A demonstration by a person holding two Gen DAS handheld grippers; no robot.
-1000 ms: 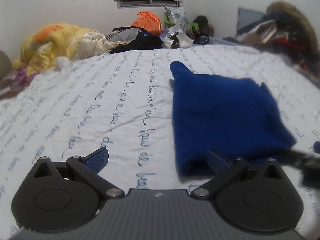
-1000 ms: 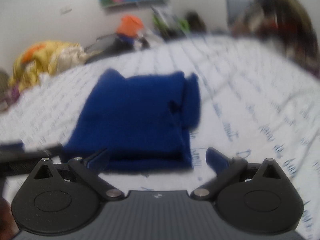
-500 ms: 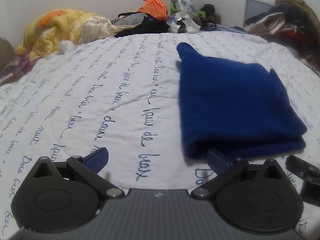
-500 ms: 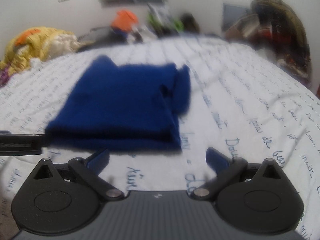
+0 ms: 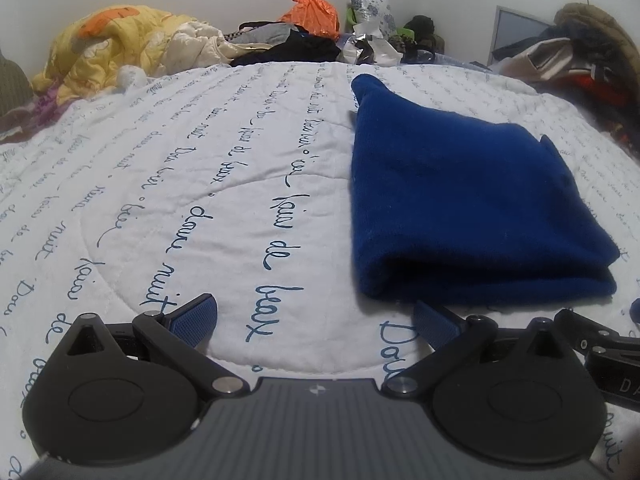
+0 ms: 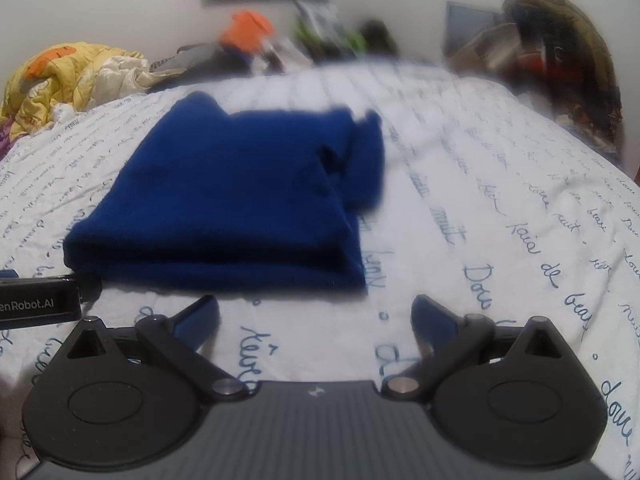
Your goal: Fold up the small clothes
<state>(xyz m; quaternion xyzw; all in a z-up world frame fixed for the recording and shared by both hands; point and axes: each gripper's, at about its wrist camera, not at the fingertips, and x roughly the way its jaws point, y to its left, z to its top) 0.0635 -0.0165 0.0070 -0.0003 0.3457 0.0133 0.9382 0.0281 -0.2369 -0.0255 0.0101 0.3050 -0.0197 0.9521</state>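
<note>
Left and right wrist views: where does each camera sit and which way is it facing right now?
Left wrist: low over the bed, facing its far end; folded blue garment ahead-right; own open left gripper.
Right wrist: same heading, garment ahead-left; own open right gripper.
Shared: garment, yellow quilt, each other's gripper edge.

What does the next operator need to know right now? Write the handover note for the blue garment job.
Left gripper: open, holding nothing, low over the bedspread, just short of the near left corner of the blue garment.
Right gripper: open, holding nothing, near the garment's near right corner.
Garment: lies folded in layers on the bed, fold edge toward the grippers, one flap sticking out on its far right side.
Done: at least one fold.
Left: tidy the flap, perhaps one more fold; I cannot tell whether other clothes are waiting.
</note>
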